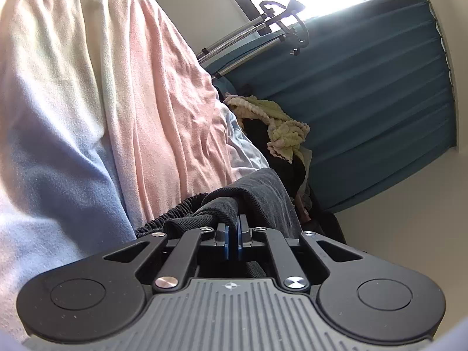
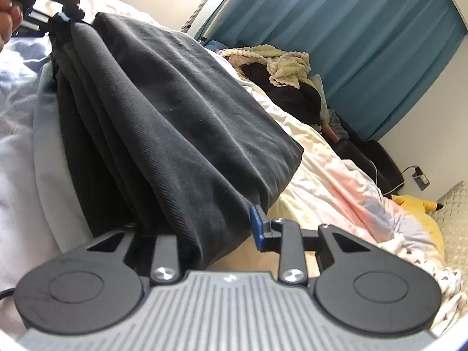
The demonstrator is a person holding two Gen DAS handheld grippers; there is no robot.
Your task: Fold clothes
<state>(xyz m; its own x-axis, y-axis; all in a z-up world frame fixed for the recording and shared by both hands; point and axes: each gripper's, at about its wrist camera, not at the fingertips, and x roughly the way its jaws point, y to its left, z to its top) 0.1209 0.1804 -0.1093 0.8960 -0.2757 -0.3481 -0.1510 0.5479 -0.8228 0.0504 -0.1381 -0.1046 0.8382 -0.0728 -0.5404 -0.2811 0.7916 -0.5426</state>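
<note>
A dark grey garment with an elastic waistband [image 1: 222, 207] is pinched between the blue pads of my left gripper [image 1: 233, 234], which is shut on it. In the right wrist view the same garment [image 2: 163, 117] hangs in folds between the two grippers, above the bed. The left gripper [image 2: 60, 17] holds its far top corner at upper left. My right gripper [image 2: 204, 228] is open: its right finger [image 2: 257, 228] stands clear beside the cloth, and the left finger is hidden under the fabric that drapes between the jaws.
A bed with a pastel pink, white and blue cover [image 1: 146, 111] lies under the garment. A pile of clothes with a cream knit piece [image 2: 286, 64] sits at the far end. Teal curtains [image 2: 365, 44] and a metal rack [image 1: 234, 41] stand behind. A yellow plush [image 2: 415, 201] lies right.
</note>
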